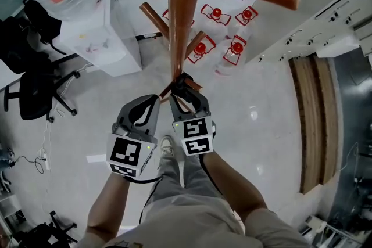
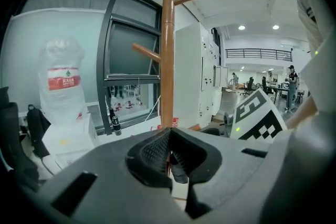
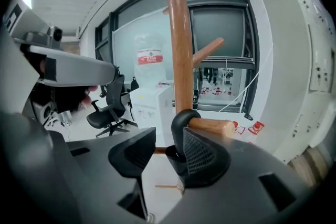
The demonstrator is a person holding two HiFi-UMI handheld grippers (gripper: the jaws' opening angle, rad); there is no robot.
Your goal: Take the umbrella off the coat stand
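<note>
The wooden coat stand (image 1: 183,20) rises right in front of me, with pegs at several heights. An umbrella's black hook handle (image 3: 181,120) hangs over a low peg (image 3: 212,126) beside the pole; in the head view it is a dark shape (image 1: 183,83) at the pole. My right gripper (image 1: 189,96) is open, with the hook between its jaws, close against the right pad (image 3: 202,152). My left gripper (image 1: 160,99) sits just to its left with its fingertips together (image 2: 169,134). A dark part of the umbrella (image 2: 178,169) shows through the gap lower down; the rest of the umbrella is hidden.
A white water dispenser (image 1: 99,38) with a large bottle stands at the left, a black office chair (image 1: 35,90) beyond it. Bottles with red caps (image 1: 216,13) lie on the floor behind the stand. White cabinets (image 1: 325,20) line the right side.
</note>
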